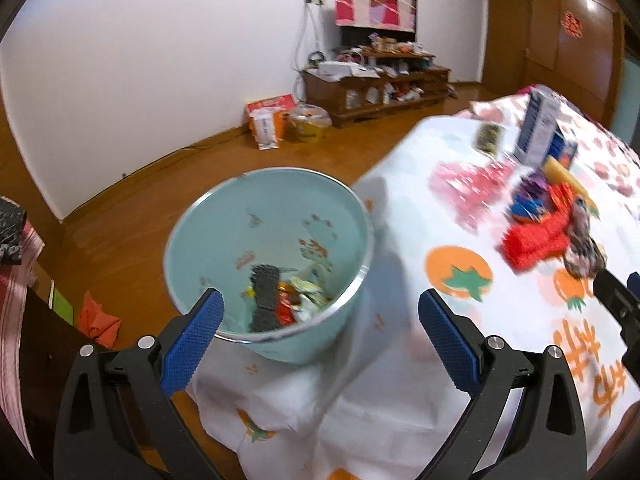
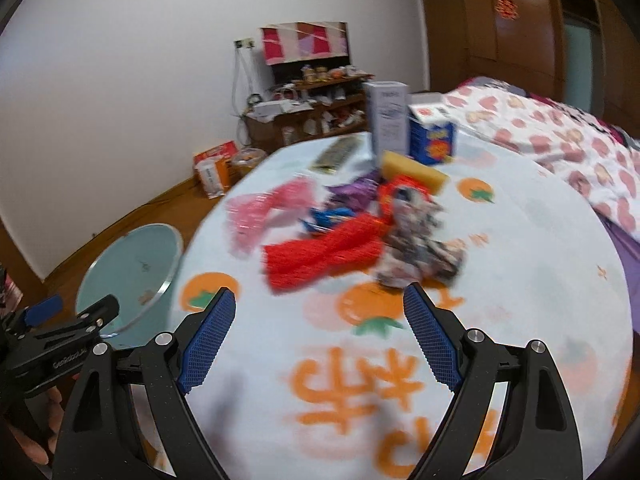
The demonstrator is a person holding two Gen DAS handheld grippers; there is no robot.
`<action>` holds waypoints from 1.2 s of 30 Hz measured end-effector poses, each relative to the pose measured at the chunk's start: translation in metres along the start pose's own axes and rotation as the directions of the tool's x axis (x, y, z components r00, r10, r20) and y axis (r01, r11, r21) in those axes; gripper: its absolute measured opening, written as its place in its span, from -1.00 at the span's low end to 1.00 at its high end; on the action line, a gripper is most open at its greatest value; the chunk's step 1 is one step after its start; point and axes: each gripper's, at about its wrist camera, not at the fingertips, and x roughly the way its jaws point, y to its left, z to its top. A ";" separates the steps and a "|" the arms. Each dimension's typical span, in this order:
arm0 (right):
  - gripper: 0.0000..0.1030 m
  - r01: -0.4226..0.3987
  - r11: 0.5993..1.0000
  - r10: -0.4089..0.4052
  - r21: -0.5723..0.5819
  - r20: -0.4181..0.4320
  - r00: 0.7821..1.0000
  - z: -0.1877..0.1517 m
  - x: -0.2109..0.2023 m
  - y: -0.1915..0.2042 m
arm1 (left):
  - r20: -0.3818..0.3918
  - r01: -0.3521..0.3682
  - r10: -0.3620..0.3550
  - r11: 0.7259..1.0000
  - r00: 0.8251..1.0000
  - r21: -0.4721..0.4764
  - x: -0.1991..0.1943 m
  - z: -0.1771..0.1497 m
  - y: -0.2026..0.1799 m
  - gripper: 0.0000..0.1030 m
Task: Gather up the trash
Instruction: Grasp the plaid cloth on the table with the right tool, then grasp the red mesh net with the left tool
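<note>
A pale teal bin (image 1: pixel 272 216) stands on the floor by the table's edge, with several wrappers (image 1: pixel 288 300) at its bottom. My left gripper (image 1: pixel 320 300) hangs open over the bin's near rim, nothing between its fingers. On the tablecloth (image 2: pixel 520 280) lies a heap of trash: a red wrapper (image 2: pixel 320 256), a pink one (image 2: pixel 264 212), a crumpled black-and-white one (image 2: pixel 416 240), plus purple and blue bits. My right gripper (image 2: pixel 319 292) is open just short of the red wrapper, holding nothing. The bin (image 2: pixel 128 272) shows at the left in the right wrist view.
A white carton (image 2: pixel 388 120), a blue box (image 2: pixel 432 142), a yellow block (image 2: pixel 412 172) and a dark flat packet (image 2: pixel 336 154) sit at the table's far side. A heart-patterned quilt (image 2: pixel 560 140) lies to the right. A dark chair (image 1: pixel 36 340) is left of the bin.
</note>
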 end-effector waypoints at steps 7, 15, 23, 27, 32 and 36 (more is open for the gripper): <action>0.63 0.079 0.994 -0.078 0.073 -0.017 0.997 -0.005 -0.001 -0.054 | -0.013 0.059 -0.058 0.996 0.998 0.064 0.001 -0.006 -0.032 0.85; 0.38 0.099 0.991 -0.094 0.091 -0.052 0.994 0.011 0.014 -0.089 | -0.006 0.112 -0.112 0.984 0.994 0.138 0.008 -0.003 -0.059 0.72; 0.31 0.063 0.996 -0.057 0.056 -0.110 0.992 0.039 0.058 -0.092 | -0.009 0.196 -0.197 0.963 0.980 0.184 0.022 0.019 -0.087 0.66; 0.15 0.054 0.998 -0.050 0.022 -0.172 0.984 0.043 0.085 -0.088 | -0.011 0.204 -0.207 0.951 0.978 0.232 0.029 0.026 -0.106 0.67; -0.34 0.015 1.000 -0.012 0.013 -0.246 0.969 0.037 0.104 -0.088 | -0.022 0.257 -0.260 0.929 0.965 0.265 0.034 0.035 -0.125 0.68; -0.52 -0.031 0.997 0.047 0.076 -0.222 0.974 0.034 0.083 -0.102 | -0.019 0.283 -0.290 0.914 0.957 0.290 0.041 0.041 -0.143 0.68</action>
